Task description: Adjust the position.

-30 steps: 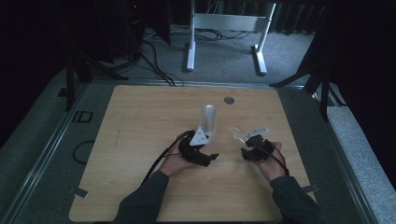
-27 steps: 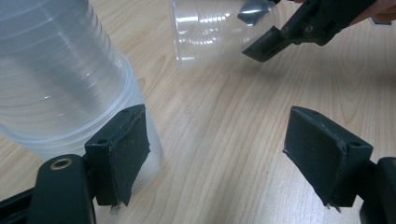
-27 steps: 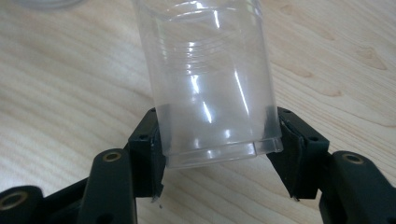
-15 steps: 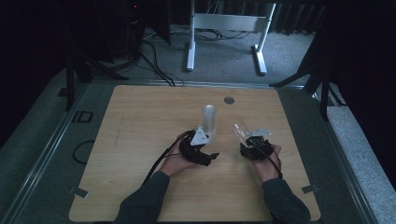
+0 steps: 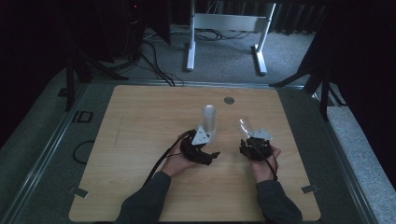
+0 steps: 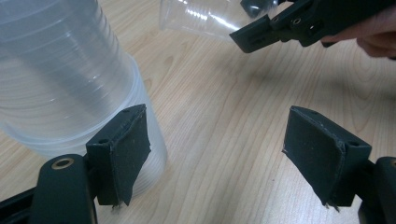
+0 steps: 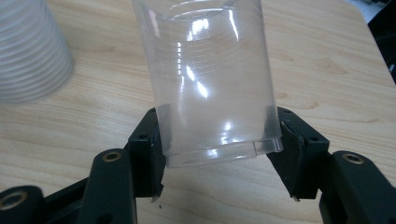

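Cup (image 7: 215, 79) sits clamped near its rim between the jaws of your right gripper (image 7: 219, 154), tilted above the table (image 5: 140, 140). Your left gripper (image 6: 224, 154) stands open with nothing between its jaws, one pad (image 6: 128, 149) just beside the cup stack (image 6: 60, 79), which stands upside down on the table.

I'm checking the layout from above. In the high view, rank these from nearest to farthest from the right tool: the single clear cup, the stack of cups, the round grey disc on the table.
1. Single clear cup: held in the right tool, tilted away from the person.
2. Stack of cups: to its left, beside the left tool.
3. Round grey disc: farther back, near the table's far edge.
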